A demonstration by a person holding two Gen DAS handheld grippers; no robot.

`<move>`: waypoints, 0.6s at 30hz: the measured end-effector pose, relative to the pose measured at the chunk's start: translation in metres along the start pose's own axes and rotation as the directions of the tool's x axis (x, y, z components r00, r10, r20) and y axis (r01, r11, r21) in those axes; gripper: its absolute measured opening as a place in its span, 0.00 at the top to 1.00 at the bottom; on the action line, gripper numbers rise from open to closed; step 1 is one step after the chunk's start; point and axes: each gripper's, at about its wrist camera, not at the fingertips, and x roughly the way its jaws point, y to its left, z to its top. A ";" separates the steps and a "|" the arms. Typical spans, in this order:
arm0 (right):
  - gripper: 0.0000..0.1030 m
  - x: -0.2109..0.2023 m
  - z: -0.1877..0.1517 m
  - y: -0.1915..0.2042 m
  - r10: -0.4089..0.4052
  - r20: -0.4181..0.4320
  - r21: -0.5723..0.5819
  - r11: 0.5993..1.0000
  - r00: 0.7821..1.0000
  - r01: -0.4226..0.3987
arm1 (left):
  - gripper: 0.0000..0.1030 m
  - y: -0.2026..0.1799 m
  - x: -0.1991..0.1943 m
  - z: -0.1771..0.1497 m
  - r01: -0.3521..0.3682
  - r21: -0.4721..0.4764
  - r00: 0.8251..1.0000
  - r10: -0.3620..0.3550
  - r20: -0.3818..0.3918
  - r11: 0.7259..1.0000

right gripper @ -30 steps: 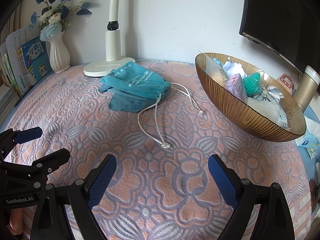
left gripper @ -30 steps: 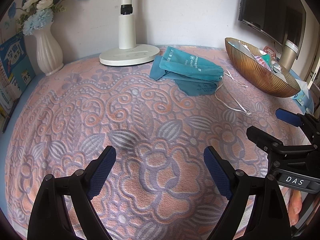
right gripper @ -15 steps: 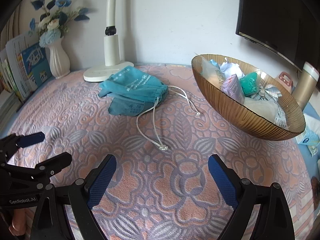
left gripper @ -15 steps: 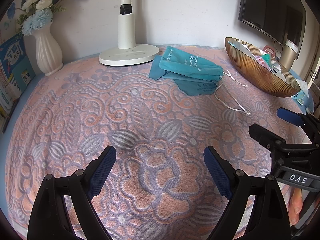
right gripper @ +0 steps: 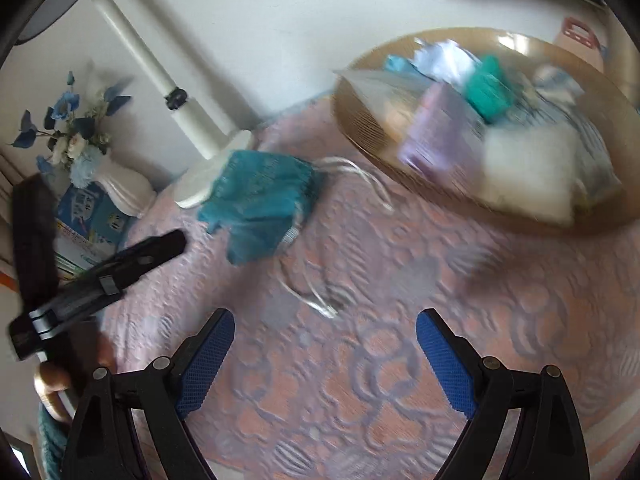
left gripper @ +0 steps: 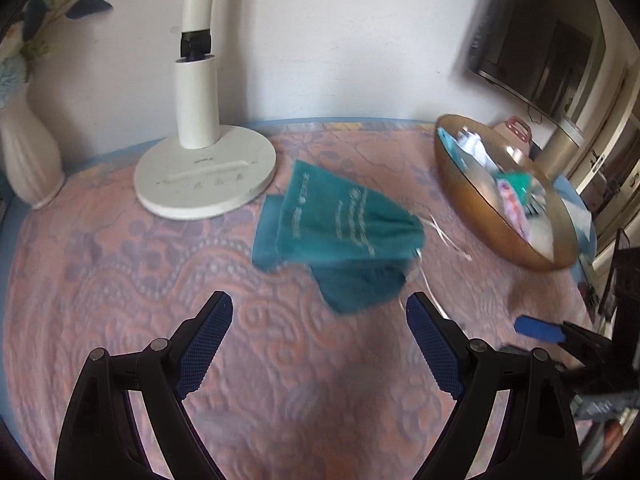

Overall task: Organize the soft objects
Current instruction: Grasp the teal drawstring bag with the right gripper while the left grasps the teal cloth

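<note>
A teal drawstring cloth bag [left gripper: 344, 236] lies flat on the patterned pink tablecloth [left gripper: 120, 280], its white cords [left gripper: 444, 236] trailing right. It also shows in the right wrist view [right gripper: 260, 200]. My left gripper [left gripper: 320, 320] is open and empty, just short of the bag's near edge. My right gripper [right gripper: 326, 332] is open and empty, above the cloth near the cord ends [right gripper: 320, 304], tilted. A brown ribbed bowl [right gripper: 360, 120] holds several soft packets, among them a purple one [right gripper: 436, 136] and a white one [right gripper: 528, 168].
A white lamp base [left gripper: 204, 176] stands right behind the bag. A white vase [left gripper: 28, 160] with blue flowers is at the far left, books beside it [right gripper: 88, 216]. A dark screen [left gripper: 532, 52] hangs on the wall. The bowl also shows in the left view [left gripper: 492, 224].
Both grippers have moved forward toward the bag and bowl. The right gripper has risen and tilted, now looking down into the bowl. Both stay open.
</note>
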 end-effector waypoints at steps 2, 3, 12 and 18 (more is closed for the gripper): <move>0.12 0.007 0.015 0.015 0.014 0.006 -0.024 1.000 1.000 -0.014 | 0.21 0.009 0.010 0.008 -0.003 -0.002 1.000 0.003 -0.003 1.000; 0.13 0.014 0.024 0.026 0.011 0.011 -0.054 0.998 1.000 -0.010 | 0.21 0.015 0.013 0.008 -0.013 -0.001 1.000 0.013 0.004 1.000; 0.16 0.099 0.074 0.066 -0.118 0.002 -0.176 0.977 0.993 0.116 | 0.35 0.085 0.017 -0.003 0.055 -0.105 0.998 -0.054 0.018 0.993; 0.35 0.111 0.079 0.053 -0.121 0.019 -0.111 0.986 0.992 0.122 | 0.35 0.106 0.012 -0.017 0.103 -0.144 0.994 -0.097 0.049 0.984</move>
